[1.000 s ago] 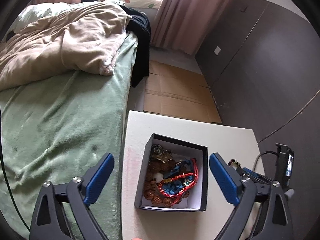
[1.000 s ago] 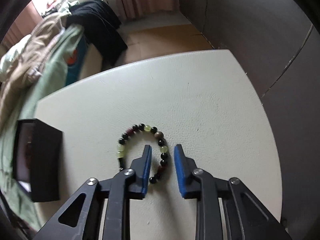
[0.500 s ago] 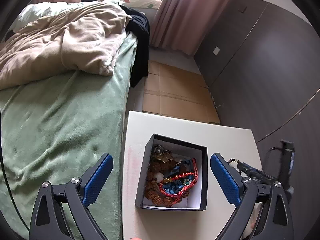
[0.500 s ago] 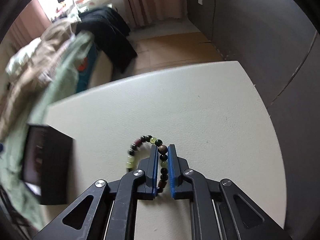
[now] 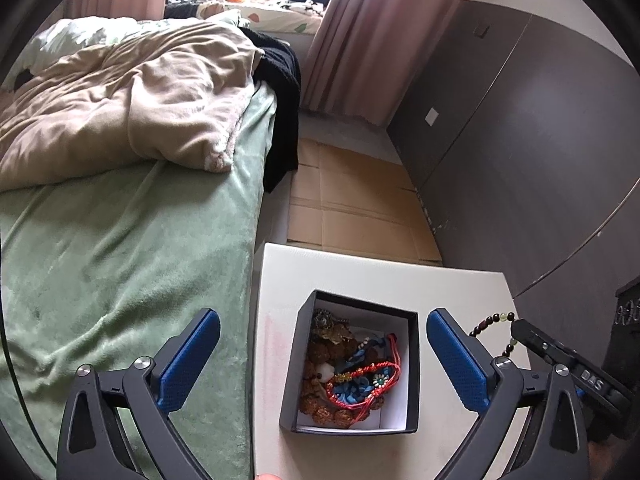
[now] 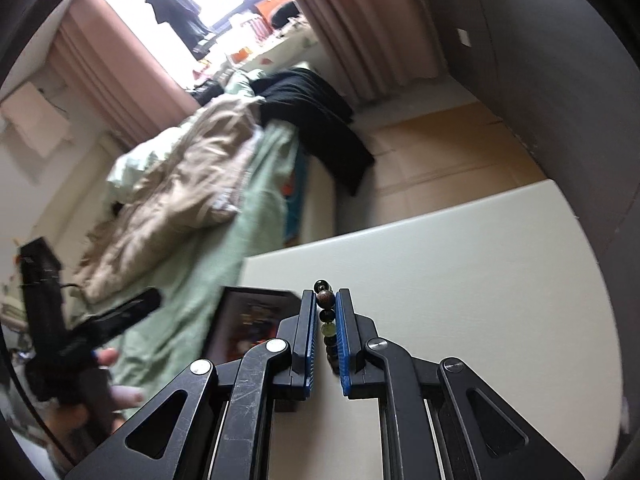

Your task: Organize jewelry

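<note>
The right tongs (image 6: 325, 320) are clamped on a beaded bracelet (image 6: 325, 312), which is held clear of the white desk (image 6: 460, 280), to the right of the black jewelry box (image 5: 412, 364). The left tongs (image 5: 322, 364) are spread wide around the box, which is part filled with tangled bracelets (image 5: 352, 376). The carrying step appears in hand; next, the bracelet should be brought over the box opening and released.

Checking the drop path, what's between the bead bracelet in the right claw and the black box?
Only the left claw's right finger crosses between bead bracelet and black box, seen in the left wrist view.
</note>
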Demonstrator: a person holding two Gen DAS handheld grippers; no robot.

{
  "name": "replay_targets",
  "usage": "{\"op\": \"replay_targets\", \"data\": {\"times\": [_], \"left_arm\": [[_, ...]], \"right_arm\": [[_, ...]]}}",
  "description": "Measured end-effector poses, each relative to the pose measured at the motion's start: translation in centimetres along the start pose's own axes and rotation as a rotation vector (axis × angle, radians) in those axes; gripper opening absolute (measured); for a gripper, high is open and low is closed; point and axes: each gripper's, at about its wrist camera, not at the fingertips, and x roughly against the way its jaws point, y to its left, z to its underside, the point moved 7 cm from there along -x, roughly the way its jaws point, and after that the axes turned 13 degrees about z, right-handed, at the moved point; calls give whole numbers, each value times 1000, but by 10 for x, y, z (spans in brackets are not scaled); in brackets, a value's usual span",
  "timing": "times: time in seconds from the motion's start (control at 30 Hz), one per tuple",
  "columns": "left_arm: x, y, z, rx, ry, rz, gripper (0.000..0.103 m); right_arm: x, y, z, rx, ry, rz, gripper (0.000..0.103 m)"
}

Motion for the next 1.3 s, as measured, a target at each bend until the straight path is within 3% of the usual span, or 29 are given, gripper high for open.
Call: {"op": "replay_targets", "data": {"times": [0.1, 0.23, 0.27, 0.3, 0.37, 0.43, 0.6, 0.63, 0.7, 0.87, 0.97, 1.13, 1.3], "left_arm": [[1, 2, -3, 5, -8, 15, 103], [4, 11, -7, 30, -26, 7, 103], [5, 14, -8, 37, -32, 4, 103], [7, 18, -9, 47, -41, -2, 103], [8, 21, -10, 54, -47, 1, 103], [8, 20, -10, 45, -42, 9, 103], [10, 9, -10, 0, -44, 1, 103], [12, 6, -9, -13, -47, -2, 103], [14, -1, -6, -37, -48, -10, 103], [18, -25, 0, -81, -52, -12, 103], [17, -41, 12, -120, -36, -21, 103], [13, -68, 35, -189, -8, -9, 103], [18, -89, 46, -252, -33, -26, 103]], "right_arm": [[8, 27, -1, 15, -32, -76, 11], [13, 61, 1, -24, -48, -254, 11], [8, 66, 3, -40, -38, -260, 19], [0, 69, 6, -32, -17, -241, 42], [-12, 70, 11, -6, -1, -176, 68], [-19, 62, 14, -2, 6, -99, 69], [-15, 39, 16, -13, 40, -33, 71], [-12, 33, 15, -17, 34, -14, 74], [-5, 23, 15, -24, 29, 7, 90], [15, -3, 16, -22, 14, 91, 94], [24, -16, 17, -12, 7, 126, 103], [40, -34, 19, 26, -26, 177, 103], [52, -57, 22, 3, -47, 197, 103]]}}
